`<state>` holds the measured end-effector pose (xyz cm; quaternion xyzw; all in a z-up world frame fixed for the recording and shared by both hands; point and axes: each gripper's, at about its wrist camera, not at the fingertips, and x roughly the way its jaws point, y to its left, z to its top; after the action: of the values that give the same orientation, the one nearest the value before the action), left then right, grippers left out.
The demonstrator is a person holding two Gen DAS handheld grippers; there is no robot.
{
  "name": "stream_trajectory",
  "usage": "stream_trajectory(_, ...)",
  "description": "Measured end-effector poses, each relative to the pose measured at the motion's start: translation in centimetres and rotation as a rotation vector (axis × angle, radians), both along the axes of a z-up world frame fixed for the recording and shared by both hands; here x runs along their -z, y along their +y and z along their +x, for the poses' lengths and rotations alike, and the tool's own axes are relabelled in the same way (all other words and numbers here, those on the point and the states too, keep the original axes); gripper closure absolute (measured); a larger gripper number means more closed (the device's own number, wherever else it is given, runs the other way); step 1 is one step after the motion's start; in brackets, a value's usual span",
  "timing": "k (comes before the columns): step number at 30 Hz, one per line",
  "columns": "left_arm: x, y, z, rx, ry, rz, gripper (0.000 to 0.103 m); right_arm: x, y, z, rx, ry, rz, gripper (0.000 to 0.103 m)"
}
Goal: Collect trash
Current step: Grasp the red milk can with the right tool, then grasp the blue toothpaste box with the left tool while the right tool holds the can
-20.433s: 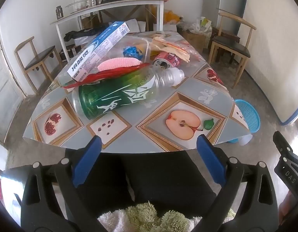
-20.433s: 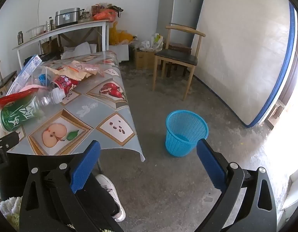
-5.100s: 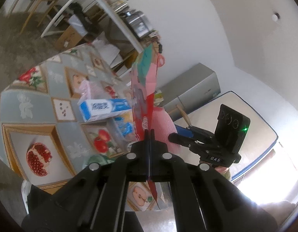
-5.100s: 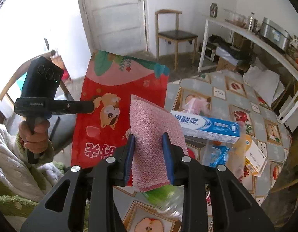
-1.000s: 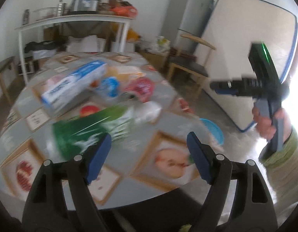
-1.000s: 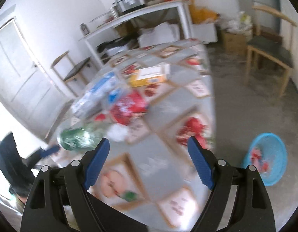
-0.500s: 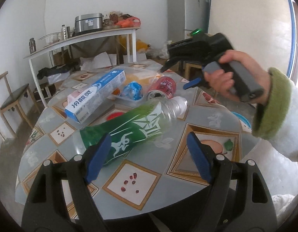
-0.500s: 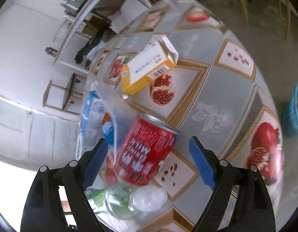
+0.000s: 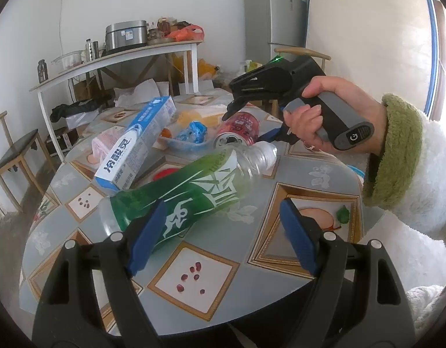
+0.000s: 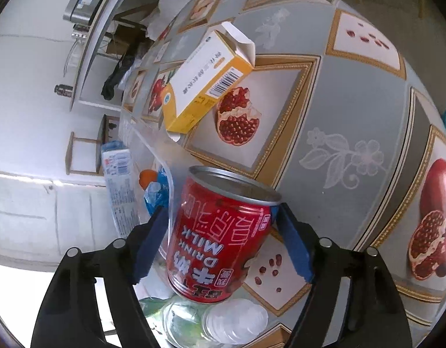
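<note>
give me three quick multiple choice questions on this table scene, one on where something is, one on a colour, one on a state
1. The red can lies:
A. between the right gripper's jaws
B. inside the basket
C. on a chair

2. The big plastic bottle's label is:
A. yellow
B. green
C. black

3. The left gripper is:
A. shut on the bottle
B. shut on a box
C. open, holding nothing

Answers: 1 A, a blue pad flanks each side of the can. 2 B, green with white print. 3 C, its pads stand wide apart above the table.

One can, one bottle, two boxes.
</note>
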<state>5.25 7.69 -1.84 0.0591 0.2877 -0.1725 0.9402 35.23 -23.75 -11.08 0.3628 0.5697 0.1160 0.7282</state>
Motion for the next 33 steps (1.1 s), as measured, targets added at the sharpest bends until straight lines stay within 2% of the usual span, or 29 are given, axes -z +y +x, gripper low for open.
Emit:
stream_trajectory(4, 0.1, 0.0, 0.0, 0.000, 0.006, 0.001, 0.027, 0.2, -0.4, -0.4, 0.017, -0.003, 0.025, 0.033)
stream_trajectory(10, 0.1, -0.1, 0.1, 0.003, 0.009, 0.000, 0.027, 0.1, -2.2, -1.3, 0.048, -0.020, 0.005, 0.034)
stream_trajectory(20, -0.1, -0.7, 0.7, 0.019, 0.009, 0.036, 0.027, -1.9, -6.7, -3.6, 0.064, -0.108, -0.171, 0.035)
stream_trajectory(23, -0.8, 0.0, 1.6, -0.011, -0.021, 0.083, 0.027, -2.1, -7.3, -4.6, 0.042, -0.125, -0.200, 0.035)
stream_trajectory(26, -1.7, 1.5, 2.8, -0.058, -0.039, 0.096, 0.027, -2.1, -7.2, -5.6, 0.015, -0.143, -0.220, 0.035)
stream_trajectory(29, -2.4, 4.2, 4.4, -0.100, -0.004, 0.038, 0.027, -2.1, -7.0, -6.1, 0.004, -0.162, -0.231, 0.035)
stream_trajectory(33, -1.9, 7.6, 6.9, -0.092, 0.122, -0.128, 0.027, -1.8, -7.1, -6.3, -0.001, -0.178, -0.220, 0.035)
